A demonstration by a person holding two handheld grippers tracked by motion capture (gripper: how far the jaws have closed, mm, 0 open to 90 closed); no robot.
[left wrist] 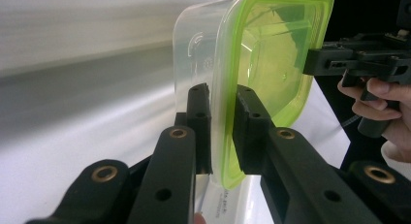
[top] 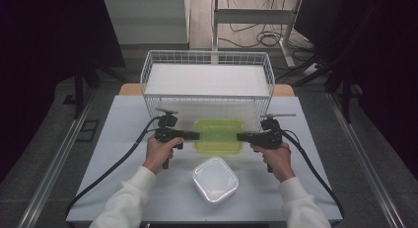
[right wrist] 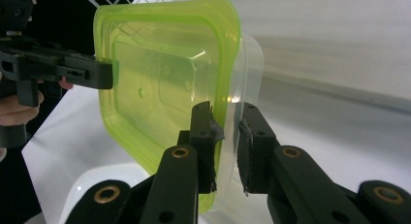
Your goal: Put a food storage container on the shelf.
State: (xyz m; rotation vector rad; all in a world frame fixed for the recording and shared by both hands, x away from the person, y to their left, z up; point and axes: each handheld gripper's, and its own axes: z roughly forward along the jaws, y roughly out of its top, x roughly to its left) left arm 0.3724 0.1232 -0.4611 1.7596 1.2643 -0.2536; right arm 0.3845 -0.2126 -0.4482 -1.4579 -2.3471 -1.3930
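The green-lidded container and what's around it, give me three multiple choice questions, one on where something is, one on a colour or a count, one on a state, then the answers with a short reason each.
1. Where does the clear container sit relative to the green-lidded container?
A. Inside the wire basket
B. On the table, nearer the person
C. Stacked on top of it

2. What colour is the lid that the grippers hold?
A. Green
B. Red
C. Blue

3. How does the left gripper stand at the lid's rim?
A. Wide open, far away
B. Shut on the basket wire
C. Jaws straddling the rim

Answers: 1 B, the high view shows it on the table toward the sleeves. 2 A, all views show it green. 3 C, one jaw lies on each side of the edge, as with the right gripper.
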